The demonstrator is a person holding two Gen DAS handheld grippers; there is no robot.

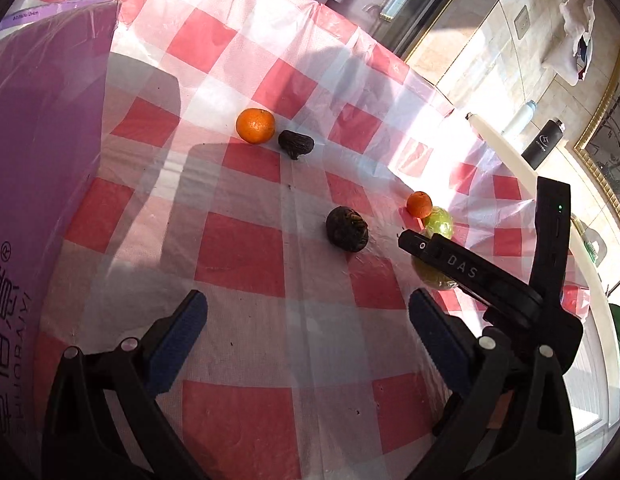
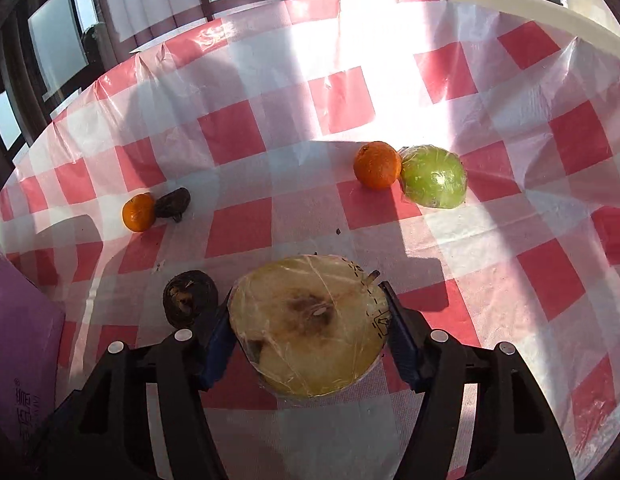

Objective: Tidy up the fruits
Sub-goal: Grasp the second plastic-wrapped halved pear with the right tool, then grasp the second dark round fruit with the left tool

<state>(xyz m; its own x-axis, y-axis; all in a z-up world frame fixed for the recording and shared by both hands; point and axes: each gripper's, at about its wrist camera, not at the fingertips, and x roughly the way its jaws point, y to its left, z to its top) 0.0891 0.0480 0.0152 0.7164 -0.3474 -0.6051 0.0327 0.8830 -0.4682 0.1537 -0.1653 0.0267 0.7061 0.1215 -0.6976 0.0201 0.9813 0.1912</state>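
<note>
My right gripper (image 2: pixel 308 320) is shut on a plastic-wrapped half apple (image 2: pixel 306 324), cut face toward the camera, held just above the checked cloth. A dark wrinkled fruit (image 2: pixel 188 298) lies just left of it. Farther off are an orange (image 2: pixel 377 165) touching a wrapped green apple half (image 2: pixel 433 176), and a second orange (image 2: pixel 138 212) beside another dark fruit (image 2: pixel 173 202). My left gripper (image 1: pixel 308 320) is open and empty above the cloth. It sees an orange (image 1: pixel 255 125), both dark fruits (image 1: pixel 296 143) (image 1: pixel 347 229), and the right gripper (image 1: pixel 461 270) over the green fruit (image 1: pixel 439 222).
A purple box (image 1: pixel 42 168) stands at the left, also in the right wrist view (image 2: pixel 18 340). The red-and-white checked tablecloth (image 1: pixel 238 248) covers the table. Bottles (image 1: pixel 543 142) stand on the floor beyond the table's white edge (image 1: pixel 509 152).
</note>
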